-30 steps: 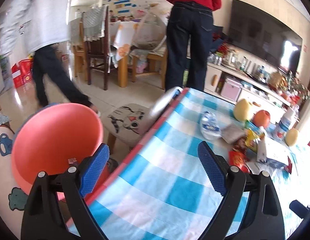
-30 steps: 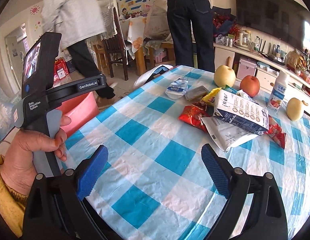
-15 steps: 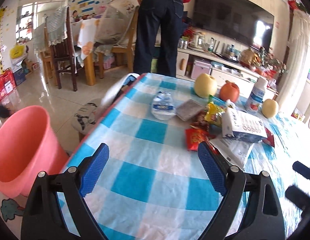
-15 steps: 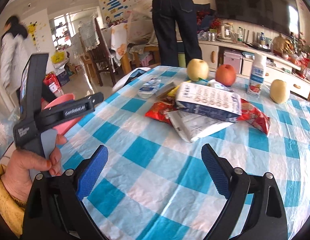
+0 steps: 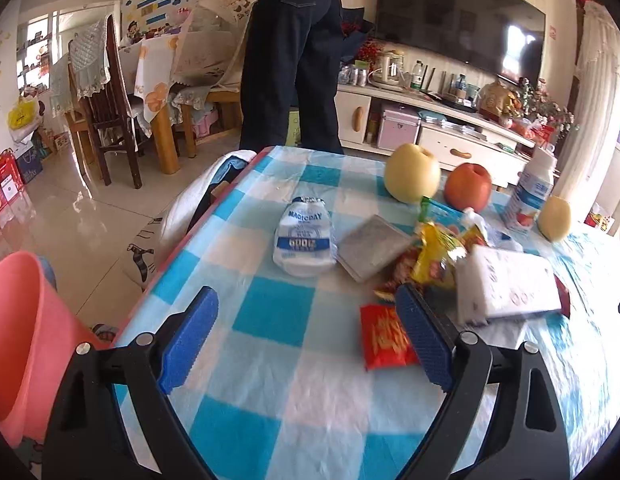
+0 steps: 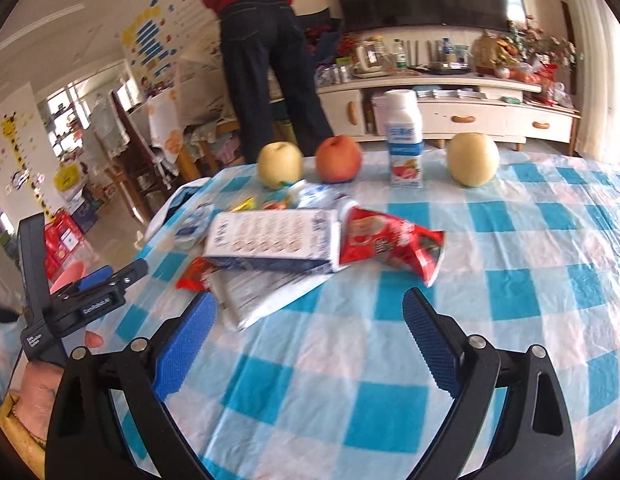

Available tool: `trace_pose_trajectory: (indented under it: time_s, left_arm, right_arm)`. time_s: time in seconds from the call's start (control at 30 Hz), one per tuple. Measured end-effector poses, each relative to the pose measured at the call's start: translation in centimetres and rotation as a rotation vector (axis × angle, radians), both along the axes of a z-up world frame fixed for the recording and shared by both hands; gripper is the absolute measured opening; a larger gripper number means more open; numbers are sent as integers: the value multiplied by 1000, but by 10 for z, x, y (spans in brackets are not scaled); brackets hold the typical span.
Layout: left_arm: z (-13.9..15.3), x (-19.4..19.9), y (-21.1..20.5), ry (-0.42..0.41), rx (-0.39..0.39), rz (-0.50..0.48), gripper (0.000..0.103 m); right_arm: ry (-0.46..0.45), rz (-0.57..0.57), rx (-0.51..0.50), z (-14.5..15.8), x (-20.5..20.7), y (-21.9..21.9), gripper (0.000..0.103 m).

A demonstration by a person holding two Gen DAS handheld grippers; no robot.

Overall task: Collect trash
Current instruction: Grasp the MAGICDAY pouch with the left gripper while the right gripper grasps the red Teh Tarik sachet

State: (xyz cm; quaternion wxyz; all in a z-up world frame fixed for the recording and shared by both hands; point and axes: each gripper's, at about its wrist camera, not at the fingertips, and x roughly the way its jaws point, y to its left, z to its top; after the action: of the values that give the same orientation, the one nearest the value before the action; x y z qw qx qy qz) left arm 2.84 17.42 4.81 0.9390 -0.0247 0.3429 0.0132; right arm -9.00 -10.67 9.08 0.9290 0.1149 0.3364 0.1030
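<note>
A heap of trash lies on the blue-checked table [image 5: 277,360]: a crushed white bottle [image 5: 303,236], a grey packet [image 5: 372,247], yellow wrappers [image 5: 436,254], a small red packet [image 5: 386,338], a white-and-blue carton [image 5: 508,286] [image 6: 271,242] on a white bag [image 6: 261,294], and a red snack bag [image 6: 390,242]. My left gripper [image 5: 305,338] is open and empty above the table, near the red packet. My right gripper [image 6: 307,340] is open and empty, just short of the white bag. A pink bin [image 5: 17,340] stands on the floor at the table's left.
Two yellow apples [image 6: 279,164] [image 6: 473,159], a red apple [image 6: 338,159] and a milk bottle [image 6: 404,140] stand at the table's far side. A person in dark trousers [image 5: 291,60] stands beyond the table. Chairs [image 5: 105,104] and a TV cabinet [image 6: 470,116] lie further back.
Both grippers have swung right and forward toward the trash heap. The pink bin has slid to the left edge of the left wrist view. Both stay open.
</note>
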Motion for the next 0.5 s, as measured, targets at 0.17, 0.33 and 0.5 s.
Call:
trace_pose_trajectory:
  time_s: [0.17, 0.33, 0.5]
  left_arm:
    - [-8, 45, 3, 47, 10, 20, 91]
    - [-21, 80, 12, 100, -8, 42, 91]
    - [-33, 105, 18, 143, -42, 63, 91]
  right_arm:
    - [18, -77, 65, -9, 35, -35, 93]
    - [49, -99, 96, -20, 73, -56, 93]
    - [54, -74, 48, -29, 108, -63, 93]
